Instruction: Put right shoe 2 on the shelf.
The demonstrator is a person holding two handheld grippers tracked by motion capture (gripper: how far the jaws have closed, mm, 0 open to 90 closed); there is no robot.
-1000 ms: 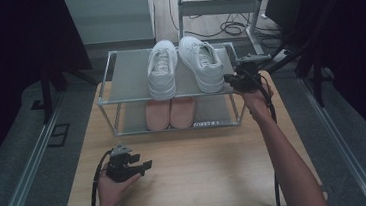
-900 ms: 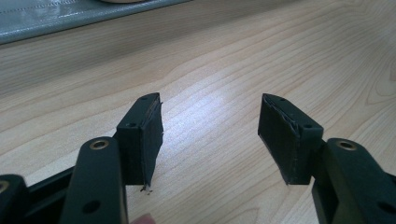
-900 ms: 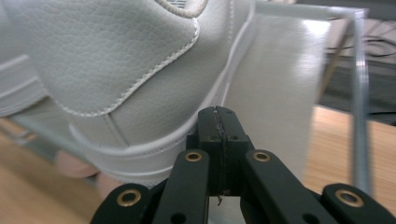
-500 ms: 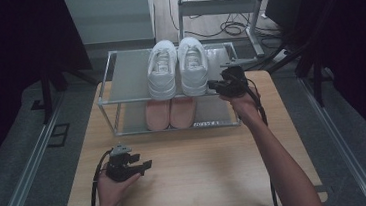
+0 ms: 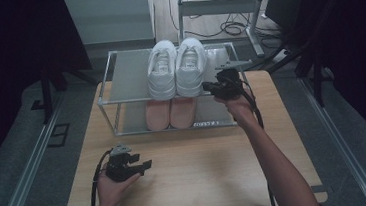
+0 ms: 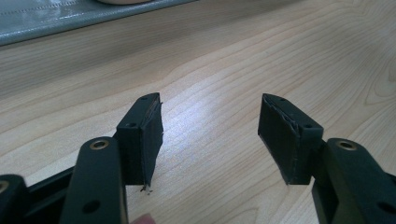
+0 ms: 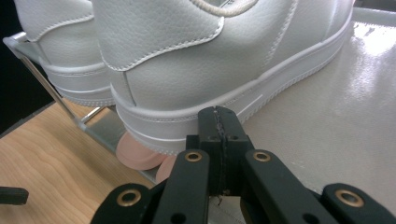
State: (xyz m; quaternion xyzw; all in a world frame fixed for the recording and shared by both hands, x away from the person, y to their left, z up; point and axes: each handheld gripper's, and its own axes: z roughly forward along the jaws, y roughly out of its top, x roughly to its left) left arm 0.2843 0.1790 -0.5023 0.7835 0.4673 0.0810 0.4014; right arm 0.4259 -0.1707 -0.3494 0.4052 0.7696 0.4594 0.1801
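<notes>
Tongs (image 7: 219, 122) now nudged against white sneaker (image 7: 224, 60).

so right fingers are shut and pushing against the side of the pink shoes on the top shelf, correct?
Not quite. The right fingers are shut and against a shoe on the top shelf, but it is the right-hand white shoe; the pink shoes sit on the shelf below. The right gripper view shows it.

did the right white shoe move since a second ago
Yes. The right white shoe slid left along the rack top and now sits against the left shoe, with the shut right gripper at its heel.
</notes>
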